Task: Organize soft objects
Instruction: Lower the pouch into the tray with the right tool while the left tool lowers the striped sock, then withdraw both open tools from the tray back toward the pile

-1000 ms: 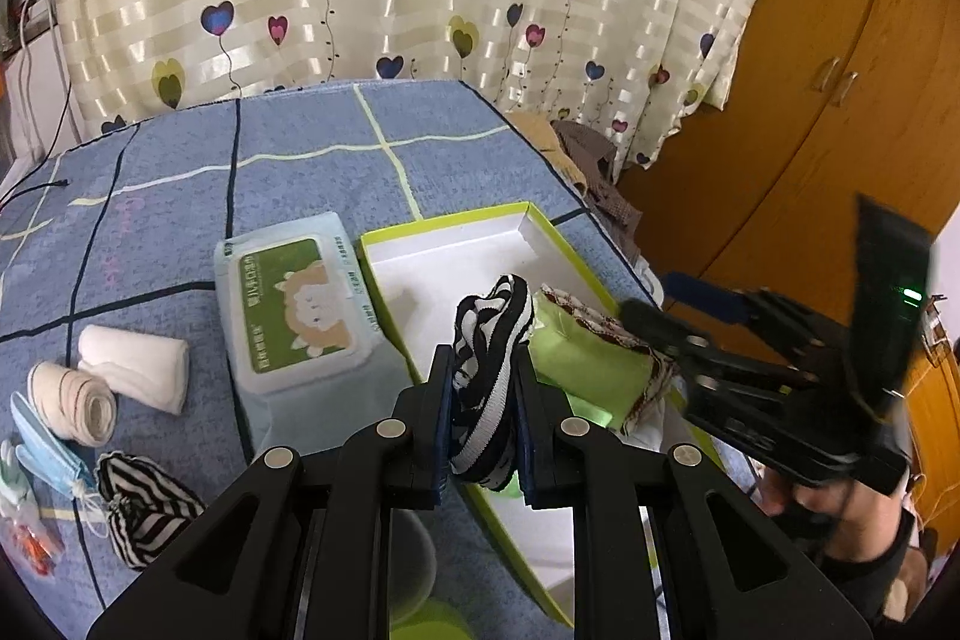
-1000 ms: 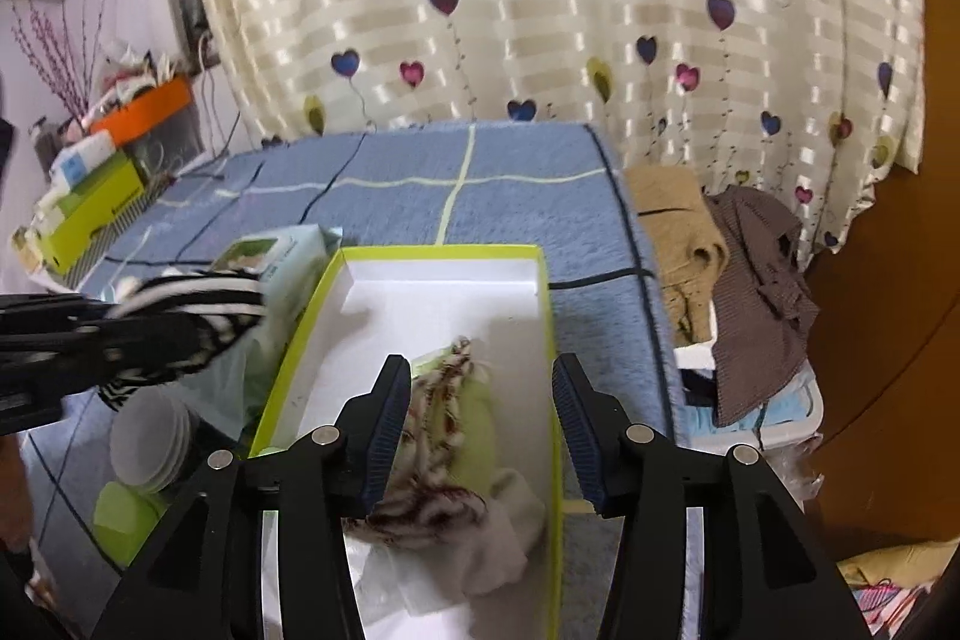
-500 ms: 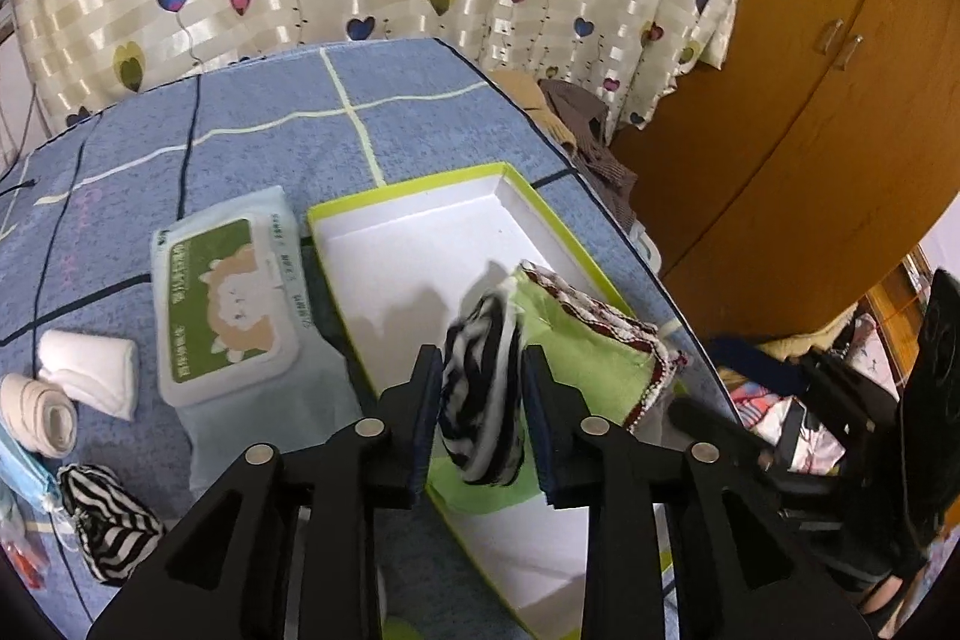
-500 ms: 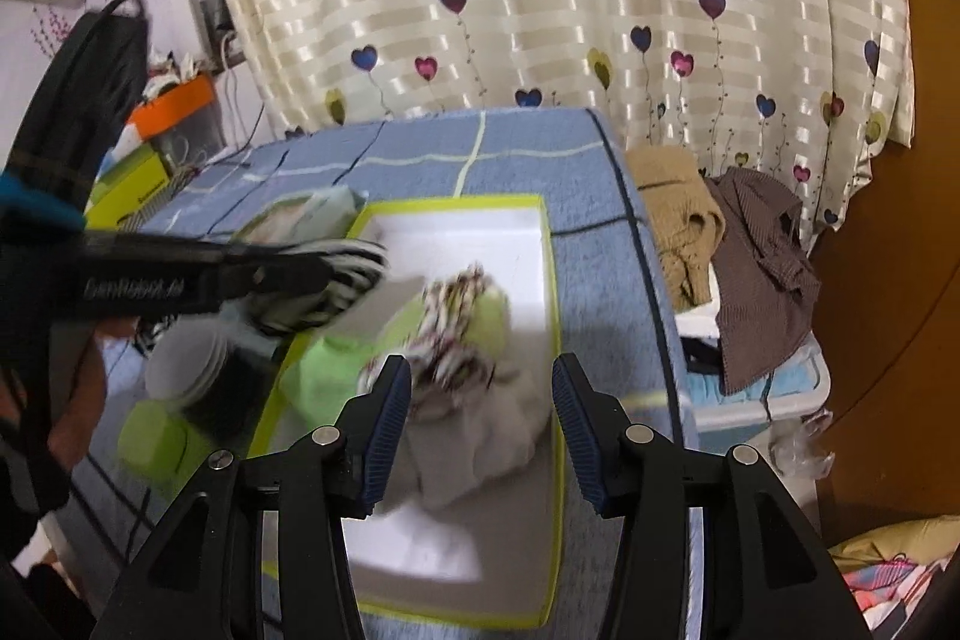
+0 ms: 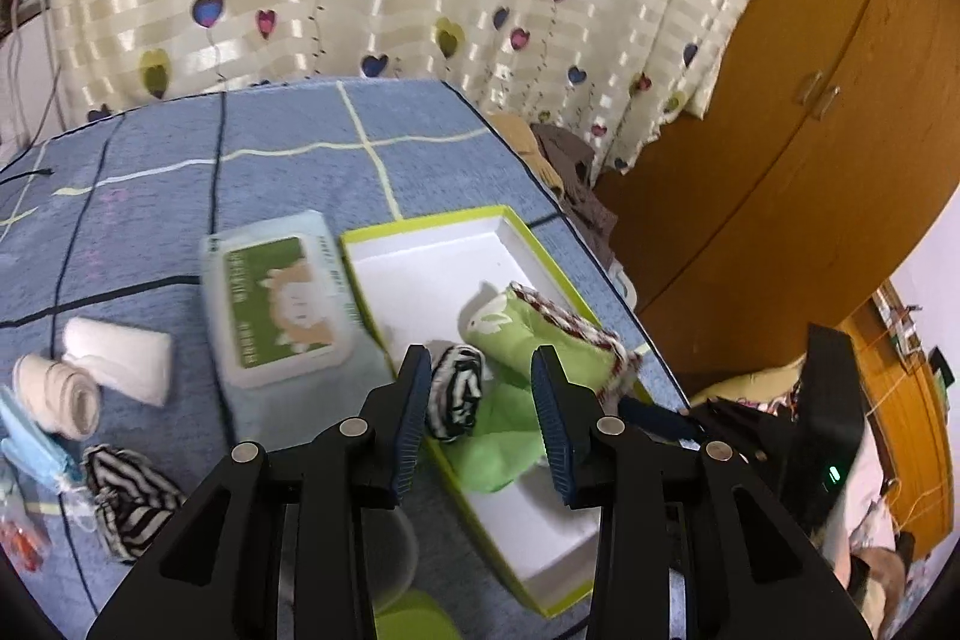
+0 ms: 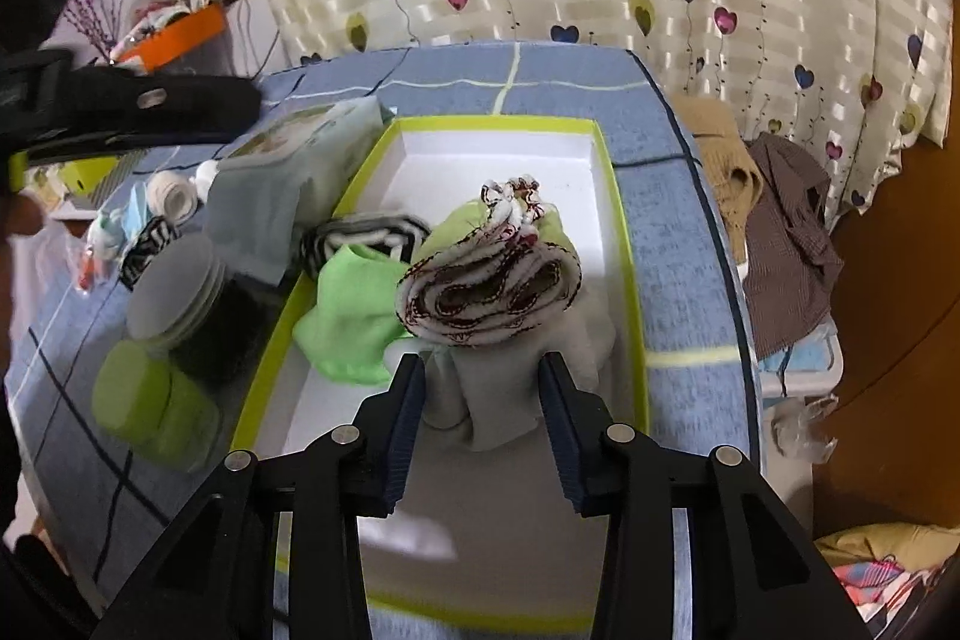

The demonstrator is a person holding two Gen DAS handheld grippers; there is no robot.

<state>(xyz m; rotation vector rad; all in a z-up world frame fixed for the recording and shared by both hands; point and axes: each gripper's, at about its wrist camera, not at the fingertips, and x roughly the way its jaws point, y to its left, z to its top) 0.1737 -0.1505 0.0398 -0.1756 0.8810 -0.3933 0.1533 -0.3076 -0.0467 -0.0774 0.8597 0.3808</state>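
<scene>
A green-rimmed white box (image 5: pixel 543 244) (image 6: pixel 607 160) lies on the blue table cloth. Inside it lie a black-and-white striped sock roll (image 5: pixel 456 391) (image 6: pixel 360 238), a green cloth (image 5: pixel 510 334) (image 6: pixel 354 316), a rolled patterned cloth (image 6: pixel 492 292) and a grey cloth (image 6: pixel 516 394). My left gripper (image 5: pixel 483 418) is open and empty just above the striped roll. My right gripper (image 6: pixel 483 424) is open, its fingers on either side of the grey cloth, not gripping it.
A wet wipes pack (image 5: pixel 276 298) lies left of the box. White rolls (image 5: pixel 114 361), a second striped roll (image 5: pixel 129 496) and masks (image 5: pixel 30 448) lie further left. Grey pads (image 6: pixel 174 292) and a green container (image 6: pixel 144 406) stand by the box. Clothes (image 6: pixel 780 220) hang past the table's right edge.
My left gripper has opened and let the striped roll drop into the box beside the green cloth. My right gripper has drawn back a little from the box.
</scene>
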